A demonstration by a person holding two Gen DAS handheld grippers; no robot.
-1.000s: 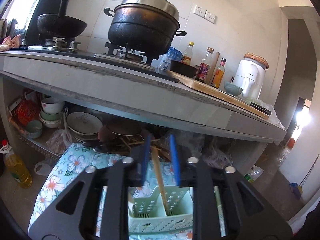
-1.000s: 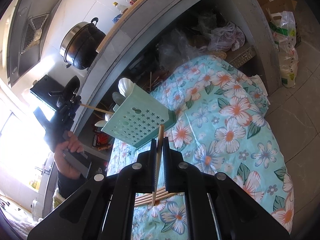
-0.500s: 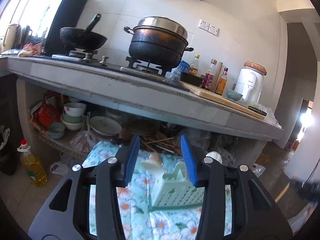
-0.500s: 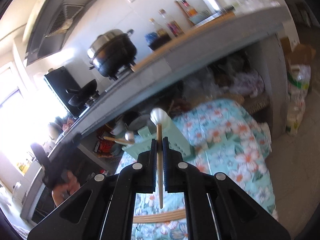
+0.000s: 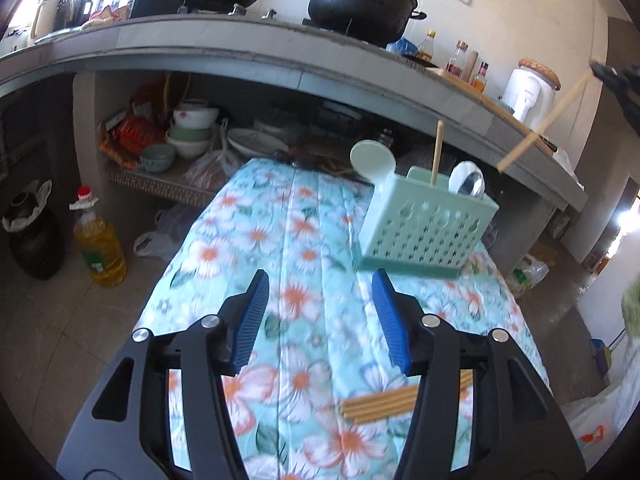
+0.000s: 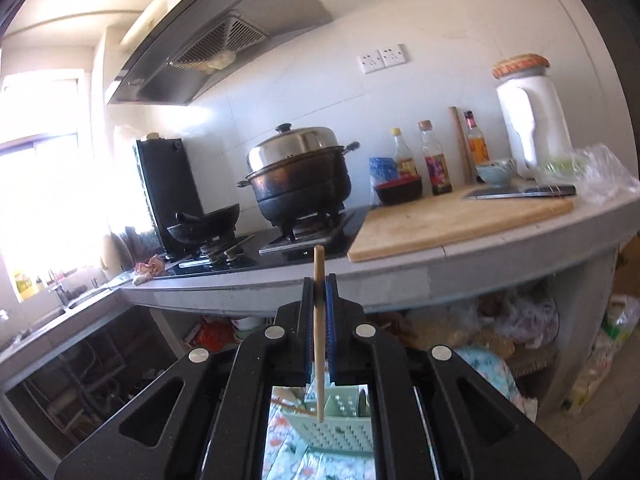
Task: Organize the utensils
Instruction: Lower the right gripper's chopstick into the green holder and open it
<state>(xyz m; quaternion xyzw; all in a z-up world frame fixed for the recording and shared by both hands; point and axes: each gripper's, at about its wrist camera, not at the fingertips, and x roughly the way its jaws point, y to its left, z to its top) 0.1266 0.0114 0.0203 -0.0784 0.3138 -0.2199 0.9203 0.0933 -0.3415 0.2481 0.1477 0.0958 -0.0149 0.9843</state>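
Floral cloth [image 5: 304,216] blurred, left gripper [image 5: 318,320] jaws opening, empty, right gripper [image 6: 319,320] clamping chopstick [image 6: 319,344].

Your right wrist view is washed out along its left side: daylight through the window [image 6: 38,160] blows out to white and casts a haze over the black panel [image 6: 168,188] beside the stove. Glare also glints on the steel pot lid [image 6: 296,146]. The shelf under the counter [image 5: 280,56] sits in deep shadow. The floral cloth [image 5: 304,264] is smeared, probably motion blur. Both fisheye views bend straight edges and darken to black at the corners.
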